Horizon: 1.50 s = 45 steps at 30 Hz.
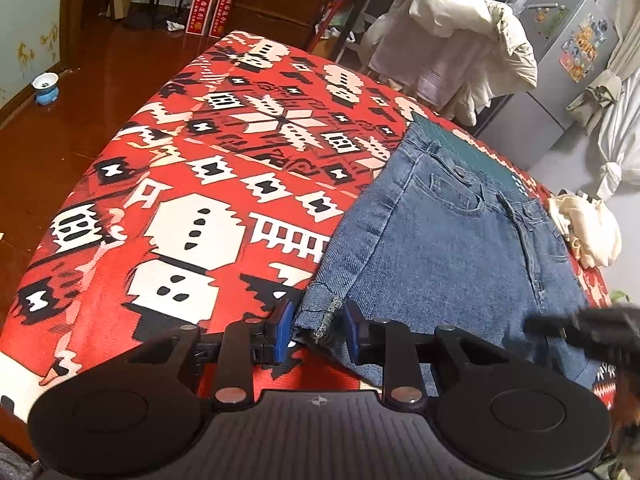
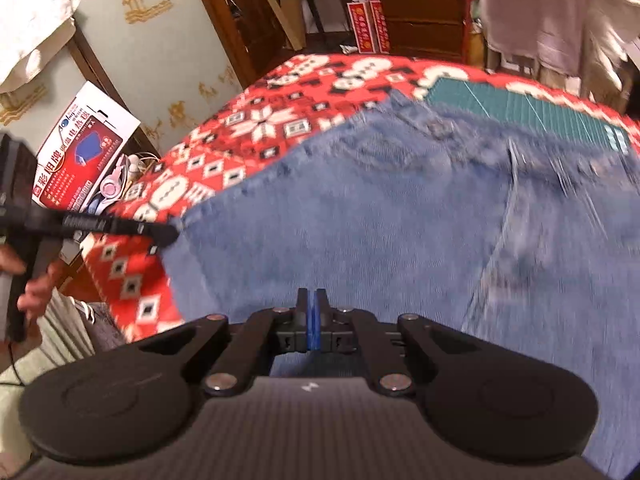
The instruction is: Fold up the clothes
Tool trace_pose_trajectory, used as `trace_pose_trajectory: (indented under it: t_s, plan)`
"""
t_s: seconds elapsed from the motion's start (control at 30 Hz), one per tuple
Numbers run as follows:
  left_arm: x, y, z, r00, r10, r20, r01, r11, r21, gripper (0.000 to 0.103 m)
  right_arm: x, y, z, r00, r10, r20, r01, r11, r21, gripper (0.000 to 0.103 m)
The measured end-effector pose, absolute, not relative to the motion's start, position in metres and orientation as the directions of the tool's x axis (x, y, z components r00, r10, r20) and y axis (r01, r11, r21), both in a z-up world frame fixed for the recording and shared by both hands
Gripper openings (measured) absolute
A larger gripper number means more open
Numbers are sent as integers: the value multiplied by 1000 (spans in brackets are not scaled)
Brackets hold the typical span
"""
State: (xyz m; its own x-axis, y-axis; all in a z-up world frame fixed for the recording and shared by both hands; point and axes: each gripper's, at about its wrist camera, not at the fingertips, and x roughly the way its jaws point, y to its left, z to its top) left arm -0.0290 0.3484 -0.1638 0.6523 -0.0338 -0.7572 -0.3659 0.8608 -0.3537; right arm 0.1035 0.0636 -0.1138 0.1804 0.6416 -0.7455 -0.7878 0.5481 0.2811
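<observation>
Left wrist view: left gripper [image 1: 317,326], fingers apart, straddles the hem corner of the jeans [image 1: 452,240], which lie on the red patterned worktop [image 1: 180,184]. Right wrist view (blurred): right gripper [image 2: 312,314], fingers together, above the denim.

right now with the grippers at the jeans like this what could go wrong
1. The left gripper is open around the folded hem of the jeans; closing shallow may catch one layer only, and it could slip.
2. The right gripper looks shut above the denim, seemingly holding nothing, so a lift could drag the jeans unevenly.
3. Pulling may bunch the red blanket.
</observation>
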Motion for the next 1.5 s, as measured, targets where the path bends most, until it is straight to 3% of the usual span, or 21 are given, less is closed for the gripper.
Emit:
trace_pose_trajectory:
  t_s: [0.3, 0.6, 0.87, 0.97, 1.07, 1.23, 1.4, 1.5]
  plan:
    - [-53, 331, -153, 689, -96, -718, -380, 795, -472, 26, 33, 44, -110, 188, 643, -743, -833, 505, 226, 6]
    - [-65, 284, -168, 679, -200, -706, -322, 783, -532, 26, -8, 37, -114, 314, 578, -753, -860, 509, 32, 7]
    - [-64, 276, -173, 716, -209, -666, -310, 759, -572, 26, -26, 40, -124, 379, 527, -761, -869, 484, -97, 9]
    - [-62, 281, -174, 738, -223, -636, -308, 727, -613, 34, -34, 48, -127, 413, 510, -754, -871, 463, -164, 9]
    - [-57, 284, -178, 737, -224, -637, -329, 705, -628, 34, -38, 56, -131, 448, 495, -745, -866, 446, -224, 10]
    - [-58, 288, -186, 748, -247, -616, -351, 641, -682, 34, -49, 66, -136, 495, 480, -724, -859, 394, -327, 19]
    - [-59, 291, -190, 753, -252, -608, -367, 606, -706, 33, -49, 75, -139, 517, 472, -714, -850, 385, -360, 18]
    - [-58, 292, -191, 758, -250, -602, -371, 594, -714, 29, -51, 77, -139, 528, 467, -709, -844, 382, -377, 6]
